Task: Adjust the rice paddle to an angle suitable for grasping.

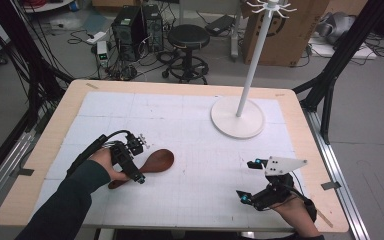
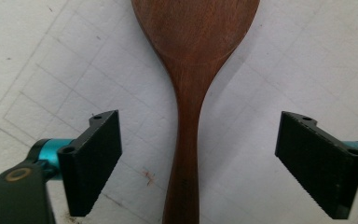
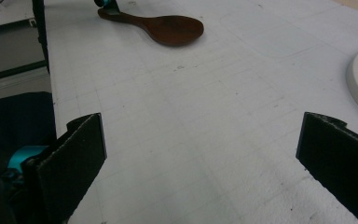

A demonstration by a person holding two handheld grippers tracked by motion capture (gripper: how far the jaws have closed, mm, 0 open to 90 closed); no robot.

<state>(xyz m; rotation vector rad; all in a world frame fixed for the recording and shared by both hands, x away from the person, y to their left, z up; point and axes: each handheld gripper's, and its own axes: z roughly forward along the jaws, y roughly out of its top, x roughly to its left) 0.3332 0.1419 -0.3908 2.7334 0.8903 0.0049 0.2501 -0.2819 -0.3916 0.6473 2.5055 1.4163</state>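
Wooden dark-brown flat spoon [image 2: 191,93] lies handle-first between my left gripper [image 2: 198,163], long axis running along its wide-open, empty jaws, pads not touching.

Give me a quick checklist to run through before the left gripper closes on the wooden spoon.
1. Spoon handle between the jaws: ok. In the left gripper view the wooden spoon runs up the middle of the left gripper.
2. Pads clear of the handle: ok, a gap on both sides, nothing gripped yet.
3. Spoon lying flat on the white mat: ok.
4. Right gripper out of the way: ok, open and apart from the spoon.
5. Stand base clear of the spoon: ok, well off to the far right.
6. Jaw height over the mat: cannot tell.
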